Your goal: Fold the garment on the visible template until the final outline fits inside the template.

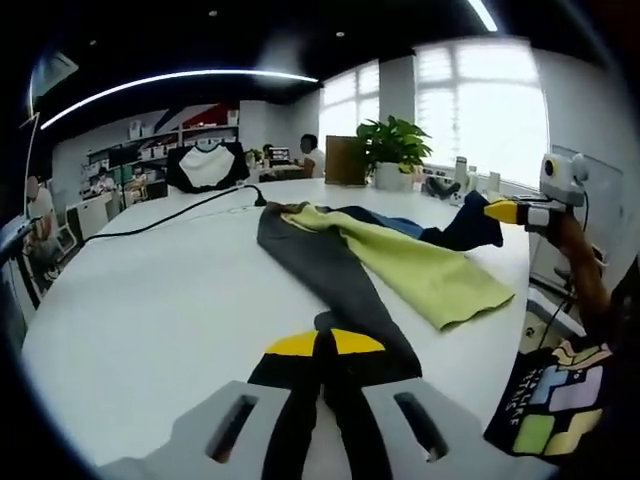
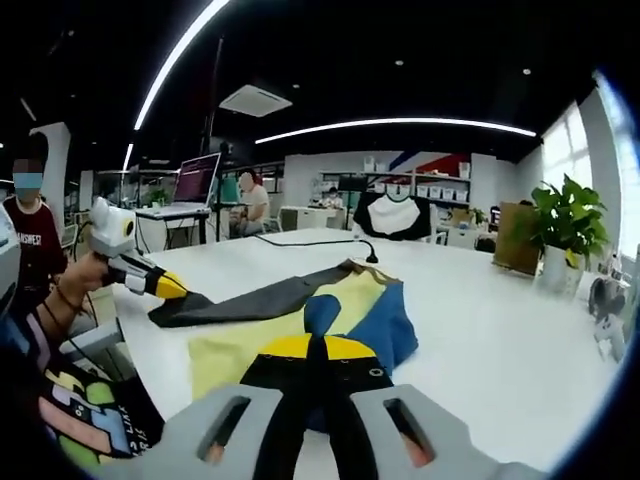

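Folding barely begun: left gripper (image 1: 322, 345) clamps the grey sleeve end, right gripper (image 2: 318, 350) clamps the blue edge, colour-block garment (image 1: 400, 265) sprawls unfolded at 1 o'clock on the white table (image 1: 150, 300), no template outline discernible.

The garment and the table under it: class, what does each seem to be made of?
The garment looks like soft woven or knit cloth, matte, in grey, yellow-green and blue panels; it drapes and creases where each tool pinches it. The table looks like a hard, smooth white laminate with a faint sheen, though that is uncertain.
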